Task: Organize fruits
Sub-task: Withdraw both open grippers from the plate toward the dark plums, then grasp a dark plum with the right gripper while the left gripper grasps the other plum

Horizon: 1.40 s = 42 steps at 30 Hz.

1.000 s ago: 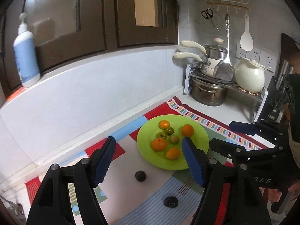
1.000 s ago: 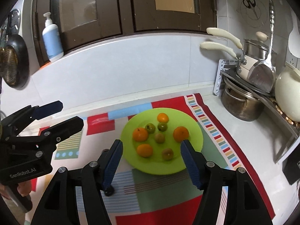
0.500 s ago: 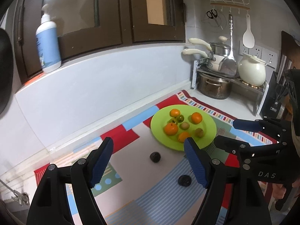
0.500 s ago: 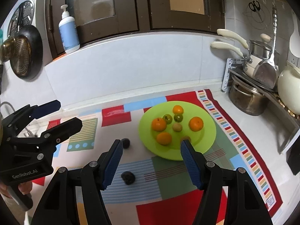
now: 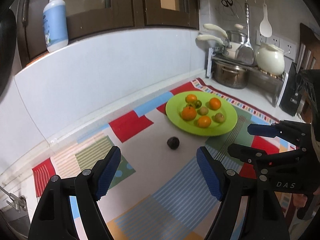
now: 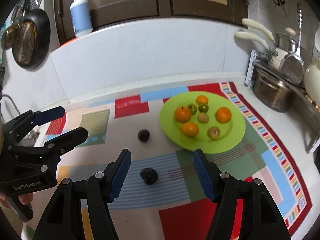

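Both grippers have drawn back from the green plate [image 6: 238,138] over the last second: it filled the middle of each view, and it now sits farther off, to the right on the patterned mat [image 6: 220,216]. The retreat brings two dark fruits on the mat into sight, which the closer framing largely cut off. Judgement: these two are the outstanding items, and the pull-back looks like a set-up for picking one.

The left gripper [image 5: 158,172] is spread wide and carries nothing. The right gripper [image 6: 161,172] is likewise spread and empty.

The far dark fruit [image 6: 143,135] lies on the mat just left of the plate, apart from its rim. The near dark fruit [image 6: 148,176] lies on the striped blue patch, between the right gripper's fingers in view but below them; no contact is visible.

Plate contents: four orange fruits, including the largest orange [image 6: 182,114] at its left side, two small green fruits at the far side, and two brownish-yellow fruits nearer the middle and near edge. All sit separately in a single layer.

The tabletop [image 6: 258,108] beyond the mat carries a steel pot [image 6: 274,94] under a rack.
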Tool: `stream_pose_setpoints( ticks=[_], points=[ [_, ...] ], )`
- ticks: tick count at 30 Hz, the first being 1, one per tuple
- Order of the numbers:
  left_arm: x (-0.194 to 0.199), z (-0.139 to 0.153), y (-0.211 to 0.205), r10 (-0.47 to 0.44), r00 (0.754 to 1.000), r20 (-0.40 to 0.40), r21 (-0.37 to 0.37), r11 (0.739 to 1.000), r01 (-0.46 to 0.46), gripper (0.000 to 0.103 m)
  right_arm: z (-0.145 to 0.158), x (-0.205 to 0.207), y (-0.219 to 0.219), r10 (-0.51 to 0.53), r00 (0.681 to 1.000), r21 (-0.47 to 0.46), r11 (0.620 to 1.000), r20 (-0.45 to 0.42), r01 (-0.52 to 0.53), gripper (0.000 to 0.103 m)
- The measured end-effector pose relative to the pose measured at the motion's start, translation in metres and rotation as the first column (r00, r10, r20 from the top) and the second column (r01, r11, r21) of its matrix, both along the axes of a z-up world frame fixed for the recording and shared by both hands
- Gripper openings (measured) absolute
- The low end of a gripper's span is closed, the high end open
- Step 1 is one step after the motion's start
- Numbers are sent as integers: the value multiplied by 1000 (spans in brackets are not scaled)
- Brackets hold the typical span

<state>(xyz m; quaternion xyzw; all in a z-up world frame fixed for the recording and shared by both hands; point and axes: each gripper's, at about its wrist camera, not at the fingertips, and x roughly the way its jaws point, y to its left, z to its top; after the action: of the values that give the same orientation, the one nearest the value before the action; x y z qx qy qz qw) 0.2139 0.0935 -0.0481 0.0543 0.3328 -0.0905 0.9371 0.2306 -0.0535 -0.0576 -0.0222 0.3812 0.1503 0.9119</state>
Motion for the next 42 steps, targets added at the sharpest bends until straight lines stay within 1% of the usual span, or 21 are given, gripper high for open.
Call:
stream_pose_setpoints(
  ticks=[7, 13, 15, 17, 22, 25, 27, 30, 37, 42],
  points=[
    [5, -24, 4, -2, 998, -64, 6, 1000, 2, 78, -26, 2, 10, 30, 997, -9, 999, -72, -31, 65],
    [15, -43, 5, -10, 993, -119, 16, 1000, 12, 78, -47, 12, 15, 54, 989, 2, 999, -134, -54, 64],
    [18, -48, 6, -11, 991, -133, 16, 1000, 13, 78, -55, 18, 16, 60, 985, 6, 998, -160, -59, 57],
    [21, -52, 8, -13, 989, -148, 10, 1000, 14, 78, -61, 22, 18, 65, 981, 8, 998, -184, -65, 55],
    [26, -59, 9, -13, 986, -166, 12, 1000, 15, 78, -72, 28, 21, 81, 975, 4, 997, -207, -82, 48],
    [29, -62, 8, -16, 985, -174, 13, 1000, 18, 78, -75, 30, 22, 87, 973, 2, 996, -214, -88, 44],
    [31, -64, 7, -20, 984, -179, 15, 1000, 23, 78, -77, 31, 22, 90, 972, 3, 996, -219, -91, 36],
    [34, -66, 4, -30, 983, -181, 16, 999, 34, 78, -77, 33, 22, 104, 969, 20, 995, -222, -102, 32],
    [51, -66, -5, -72, 983, -171, 5, 997, 74, 78, -70, 40, 14, 71, 979, 26, 997, -190, -67, 32],
    [75, -68, -15, -109, 978, -178, -11, 994, 109, 76, -64, 48, 3, 28, 985, 33, 999, -170, -23, 32]
  ],
)
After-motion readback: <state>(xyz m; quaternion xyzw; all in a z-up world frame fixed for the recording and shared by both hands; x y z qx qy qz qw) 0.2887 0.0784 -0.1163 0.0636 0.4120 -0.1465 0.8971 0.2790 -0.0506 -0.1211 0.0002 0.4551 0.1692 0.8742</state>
